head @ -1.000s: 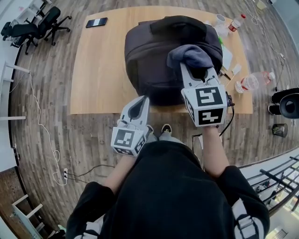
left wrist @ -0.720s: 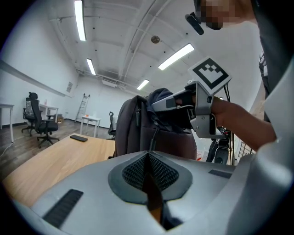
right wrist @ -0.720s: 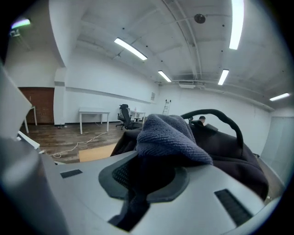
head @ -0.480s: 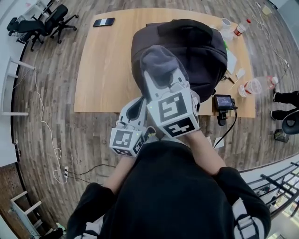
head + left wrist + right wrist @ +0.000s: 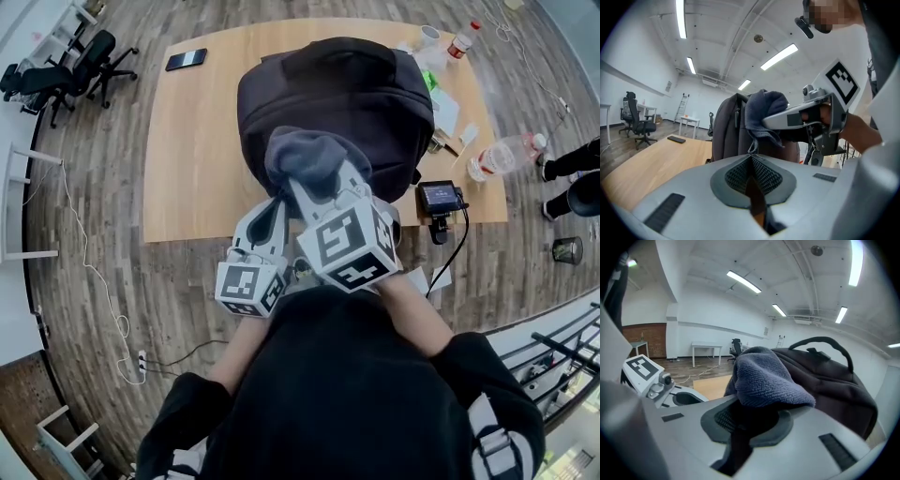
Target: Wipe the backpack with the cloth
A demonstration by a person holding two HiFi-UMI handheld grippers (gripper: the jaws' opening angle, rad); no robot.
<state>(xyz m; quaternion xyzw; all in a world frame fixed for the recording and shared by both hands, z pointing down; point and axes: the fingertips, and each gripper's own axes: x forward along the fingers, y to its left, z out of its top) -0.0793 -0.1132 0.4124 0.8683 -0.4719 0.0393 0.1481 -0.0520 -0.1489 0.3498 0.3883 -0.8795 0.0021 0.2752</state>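
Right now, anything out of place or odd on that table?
The clear bottle lies on its side at the right edge of the table. The backpack stands upright; the cloth in the right hand-held gripper looks fine.

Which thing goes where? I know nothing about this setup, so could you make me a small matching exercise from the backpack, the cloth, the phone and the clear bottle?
Things:
1. backpack
2. cloth
3. phone
4. clear bottle

Places or states:
A. lying on its side by the right edge of the table
B. clamped in the right gripper
C. flat near the table's far left corner
D. in the middle of the table

Pairs: 1-D, 2-B, 3-C, 4-A
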